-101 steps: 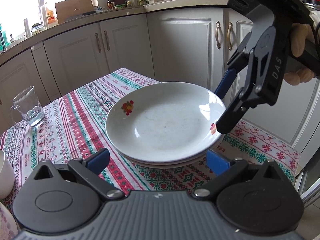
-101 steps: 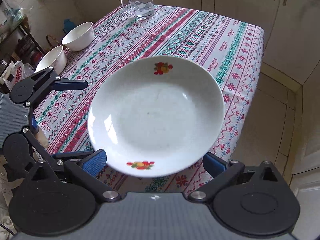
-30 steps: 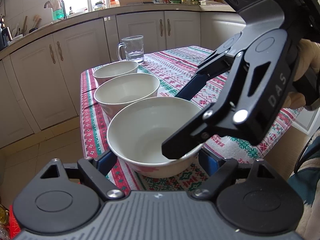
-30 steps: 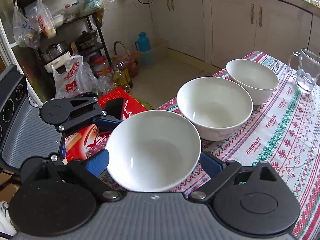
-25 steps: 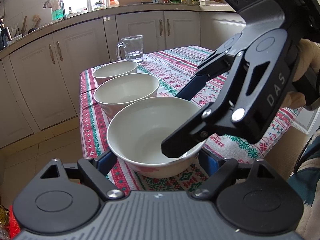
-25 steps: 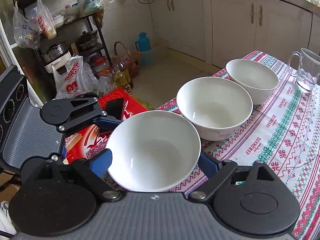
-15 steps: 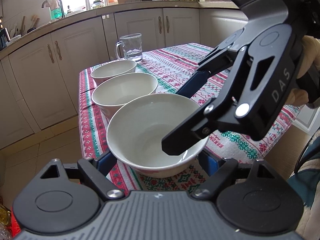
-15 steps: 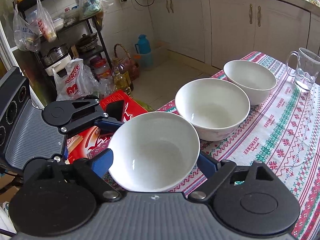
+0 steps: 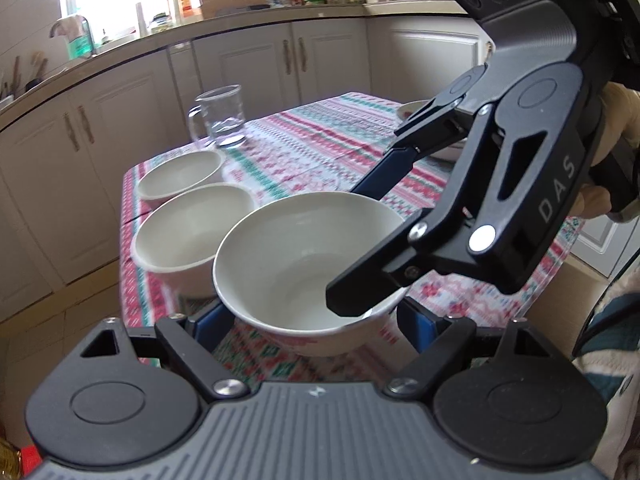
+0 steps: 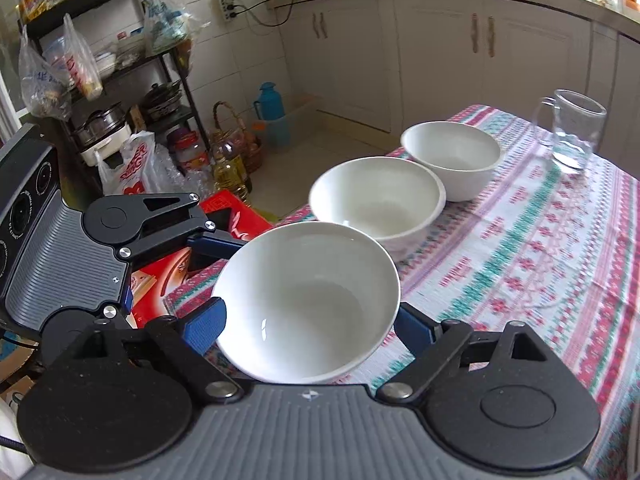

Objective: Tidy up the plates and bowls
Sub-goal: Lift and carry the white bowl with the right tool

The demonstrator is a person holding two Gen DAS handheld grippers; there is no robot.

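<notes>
Your left wrist camera looks along the table toward the window-side cabinets, close over the nearest bowl (image 9: 304,264); your right wrist camera faces the shelving corner (equally close). Both views share that bowl (image 10: 308,300), its two neighbours and the glass mug (image 9: 220,118).

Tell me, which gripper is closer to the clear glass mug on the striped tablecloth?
Right. The right gripper straddles the white ceramic bowl, one finger on its rim facing the clear glass mug. The left gripper clamps the bowl's end farthest from that mug.
</notes>
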